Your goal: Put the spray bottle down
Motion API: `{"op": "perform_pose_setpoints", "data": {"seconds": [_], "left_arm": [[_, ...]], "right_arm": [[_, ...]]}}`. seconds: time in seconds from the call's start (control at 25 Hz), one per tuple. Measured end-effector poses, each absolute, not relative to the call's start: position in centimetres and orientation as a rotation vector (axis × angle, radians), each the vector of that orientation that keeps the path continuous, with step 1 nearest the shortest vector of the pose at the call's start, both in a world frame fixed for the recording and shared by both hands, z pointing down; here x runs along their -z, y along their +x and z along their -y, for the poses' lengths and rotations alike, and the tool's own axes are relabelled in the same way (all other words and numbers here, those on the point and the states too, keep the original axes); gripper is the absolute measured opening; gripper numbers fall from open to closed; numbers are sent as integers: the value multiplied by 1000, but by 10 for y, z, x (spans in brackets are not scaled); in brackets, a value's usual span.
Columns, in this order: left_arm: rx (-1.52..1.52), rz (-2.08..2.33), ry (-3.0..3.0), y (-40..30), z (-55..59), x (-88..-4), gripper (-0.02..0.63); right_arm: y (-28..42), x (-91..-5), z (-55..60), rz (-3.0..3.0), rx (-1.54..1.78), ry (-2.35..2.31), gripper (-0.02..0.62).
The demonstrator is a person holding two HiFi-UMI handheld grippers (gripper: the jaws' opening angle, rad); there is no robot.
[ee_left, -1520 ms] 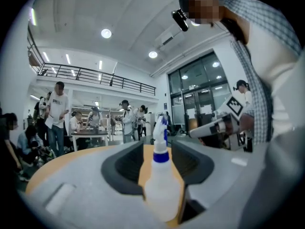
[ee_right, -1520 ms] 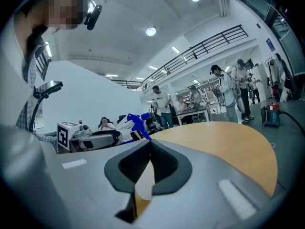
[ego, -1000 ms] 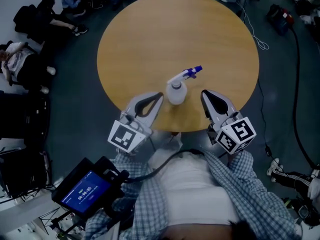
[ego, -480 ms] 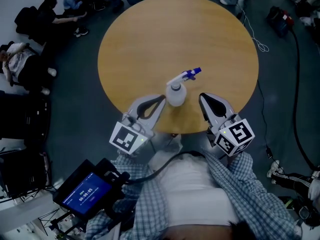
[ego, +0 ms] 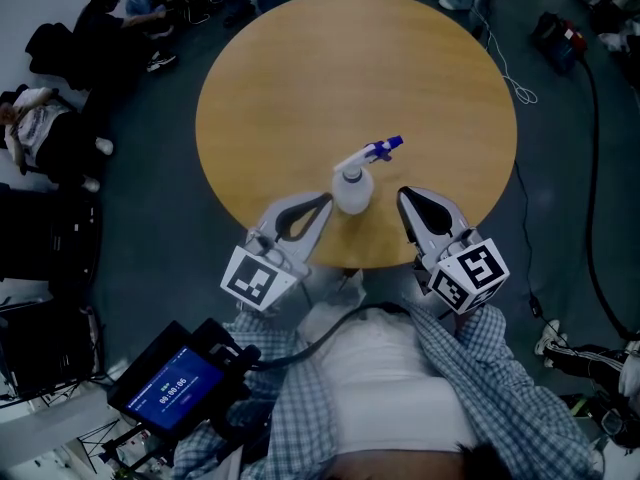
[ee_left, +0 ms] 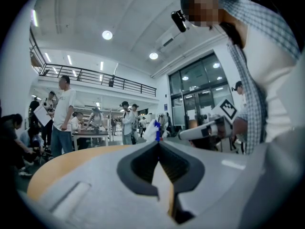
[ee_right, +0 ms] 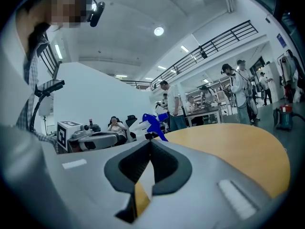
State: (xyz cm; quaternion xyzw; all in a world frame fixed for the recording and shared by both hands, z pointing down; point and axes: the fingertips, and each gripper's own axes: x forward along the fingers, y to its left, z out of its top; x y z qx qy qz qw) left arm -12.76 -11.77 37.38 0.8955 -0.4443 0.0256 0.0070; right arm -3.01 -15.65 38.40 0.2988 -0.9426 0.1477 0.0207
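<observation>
A clear spray bottle [ego: 352, 188] with a white and blue trigger head [ego: 380, 148] stands upright on the round wooden table [ego: 300, 78], near its front edge. Nothing holds it. My left gripper [ego: 322, 200] lies just left of the bottle, shut and empty. My right gripper [ego: 403, 196] lies just right of it, its jaws also together with nothing between them. In the left gripper view the bottle's head [ee_left: 153, 130] peeks over the shut jaw tips. The right gripper view shows the blue trigger [ee_right: 153, 122] beyond its own shut tips.
The table edge runs just under both grippers. Around the table, several people sit on the dark floor [ego: 60, 118] at the left. Cables [ego: 590, 168] trail at the right. A phone-like screen [ego: 175, 383] hangs at the person's left side.
</observation>
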Motion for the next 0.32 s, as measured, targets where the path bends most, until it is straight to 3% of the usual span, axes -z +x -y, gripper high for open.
{"op": "perform_pose_setpoints", "data": {"seconds": [0.32], "left_arm": [[-80, 1381, 2797, -126, 117, -374, 2]], "right_arm": [[-30, -382, 155, 2926, -453, 929, 2]]}}
